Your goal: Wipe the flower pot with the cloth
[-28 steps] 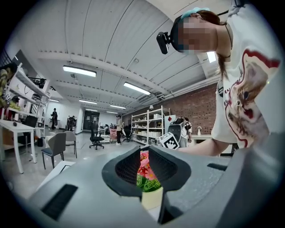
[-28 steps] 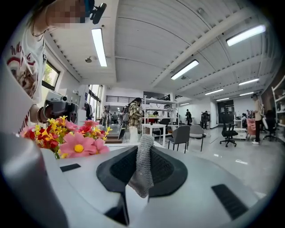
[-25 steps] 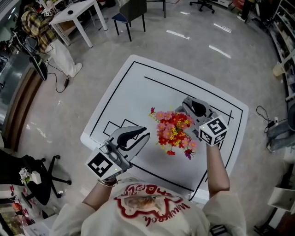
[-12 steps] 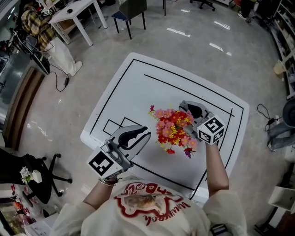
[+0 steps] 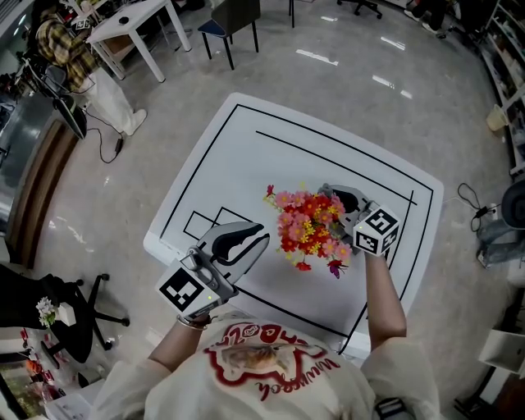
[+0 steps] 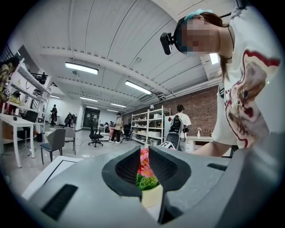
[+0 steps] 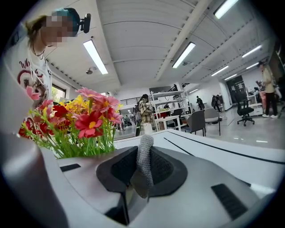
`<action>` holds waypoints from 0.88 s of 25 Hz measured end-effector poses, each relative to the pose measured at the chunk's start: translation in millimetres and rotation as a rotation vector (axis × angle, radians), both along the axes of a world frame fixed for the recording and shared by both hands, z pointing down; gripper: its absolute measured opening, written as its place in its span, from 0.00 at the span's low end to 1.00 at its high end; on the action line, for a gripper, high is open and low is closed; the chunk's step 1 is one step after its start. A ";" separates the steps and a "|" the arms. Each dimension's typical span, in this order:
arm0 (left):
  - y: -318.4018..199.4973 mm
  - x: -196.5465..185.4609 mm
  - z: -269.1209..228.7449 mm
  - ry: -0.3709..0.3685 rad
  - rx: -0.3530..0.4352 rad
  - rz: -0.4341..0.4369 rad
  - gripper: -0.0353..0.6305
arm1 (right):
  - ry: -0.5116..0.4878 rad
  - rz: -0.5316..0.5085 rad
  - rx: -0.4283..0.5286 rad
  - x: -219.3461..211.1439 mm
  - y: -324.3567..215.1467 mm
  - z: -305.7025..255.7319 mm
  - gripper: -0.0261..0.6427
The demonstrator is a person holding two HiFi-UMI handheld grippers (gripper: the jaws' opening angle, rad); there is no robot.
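A bunch of red, pink and yellow flowers (image 5: pixel 310 232) stands right of the middle of the white table (image 5: pixel 246 148) and hides its pot from above. In the left gripper view, a strip of the cream pot (image 6: pixel 151 196) shows under the green stems. My right gripper (image 5: pixel 332 195) sits against the flowers' far right side, shut on a grey knitted cloth (image 7: pixel 143 153) that sticks up between its jaws. The flowers (image 7: pixel 75 122) fill that view's left. My left gripper (image 5: pixel 256 235) hovers left of the flowers, apart from them, with its jaws together and holding nothing.
Black lines mark the table (image 5: pixel 328 152). Its front edge is close to my body. On the floor stand a dark chair (image 5: pixel 234 20) and a white desk (image 5: pixel 135 29) at the back, a person (image 5: pixel 70 57) at the far left and an office chair (image 5: pixel 78 316) at the lower left.
My right gripper has edged a little nearer the flowers with the cloth. The left gripper has hardly moved.
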State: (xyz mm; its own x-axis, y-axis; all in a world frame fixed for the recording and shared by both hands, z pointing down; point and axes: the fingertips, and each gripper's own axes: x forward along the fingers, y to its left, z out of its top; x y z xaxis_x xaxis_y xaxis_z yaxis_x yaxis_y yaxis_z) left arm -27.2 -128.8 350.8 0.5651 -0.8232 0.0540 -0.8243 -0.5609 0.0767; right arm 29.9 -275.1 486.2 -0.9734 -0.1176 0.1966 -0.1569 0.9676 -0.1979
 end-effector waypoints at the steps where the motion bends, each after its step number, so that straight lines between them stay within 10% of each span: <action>1: 0.9 0.1 1.7 -0.004 -0.006 0.003 0.15 | 0.000 -0.003 -0.001 0.3 0.6 -0.3 0.13; 22: 6.0 10.2 -3.6 -0.004 0.012 0.023 0.15 | -0.024 -0.016 -0.004 15.7 13.6 2.4 0.13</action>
State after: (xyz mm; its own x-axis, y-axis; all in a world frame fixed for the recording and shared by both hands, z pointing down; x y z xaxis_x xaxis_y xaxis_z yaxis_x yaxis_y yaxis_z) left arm -17.0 -122.8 347.2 0.5841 -0.8103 0.0463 -0.8112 -0.5809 0.0668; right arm 45.6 -261.6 488.6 -0.9796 -0.1015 0.1732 -0.1367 0.9691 -0.2052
